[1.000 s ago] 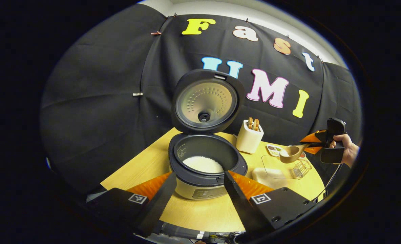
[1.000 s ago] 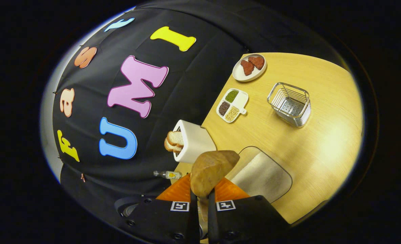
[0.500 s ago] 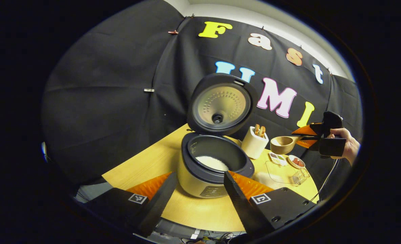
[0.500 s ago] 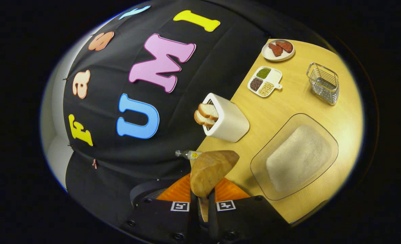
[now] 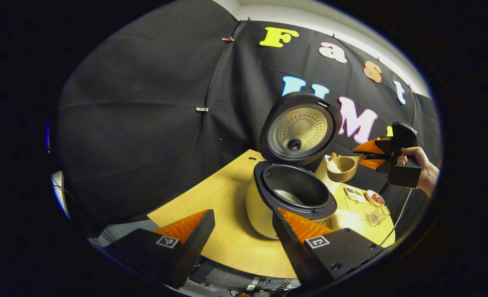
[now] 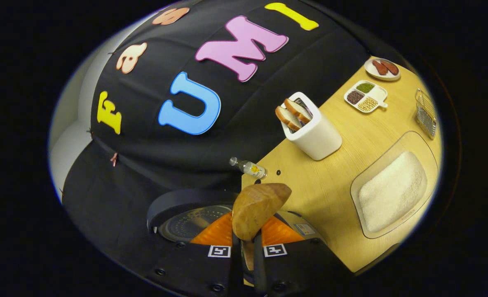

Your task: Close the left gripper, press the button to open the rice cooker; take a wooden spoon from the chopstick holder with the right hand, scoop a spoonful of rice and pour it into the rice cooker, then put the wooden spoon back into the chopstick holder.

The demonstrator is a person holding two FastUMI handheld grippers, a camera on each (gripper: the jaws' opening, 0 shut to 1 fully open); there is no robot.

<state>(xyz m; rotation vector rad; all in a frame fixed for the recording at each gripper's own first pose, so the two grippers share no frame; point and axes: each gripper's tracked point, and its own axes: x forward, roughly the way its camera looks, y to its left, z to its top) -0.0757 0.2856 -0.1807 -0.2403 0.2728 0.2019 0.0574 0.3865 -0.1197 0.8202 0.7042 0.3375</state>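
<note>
The right hand-held gripper (image 6: 244, 247) has its two fingers drawn in tight on the handle of the wooden spoon (image 6: 255, 208), whose bowl sticks out ahead with its rounded back to the camera. In the left gripper view that same spoon (image 5: 341, 168) hangs in the air just to the right of the rice cooker (image 5: 287, 202), bowl level and facing up, with a hand (image 5: 423, 171) behind it holding the right hand-held gripper (image 5: 369, 156); whether rice sits in the bowl is too small to tell. The left hand-held gripper (image 5: 244, 222) is spread wide and grips nothing, its right-side finger overlapping the cooker's front in the picture. The cooker stands on the table (image 5: 223, 202) with its lid (image 5: 299, 130) swung upright, the dark pot open and a little white rice showing at the bottom. In the right gripper view, on the table (image 6: 322, 185) a white holder (image 6: 316, 134) carries wooden spoon heads at its mouth. Near the table's edge is a clear glass dish (image 6: 394, 185) heaped with white rice. Farther off, a divided white tray (image 6: 365, 95) holds green, dark and pale grains, a small plate (image 6: 382, 68) bears two reddish pieces, and a wire basket (image 6: 425, 113) sits at the edge. A small bottle (image 6: 248, 167) lies on its side; its label cannot be read, nor the sticker on the cooker.
</note>
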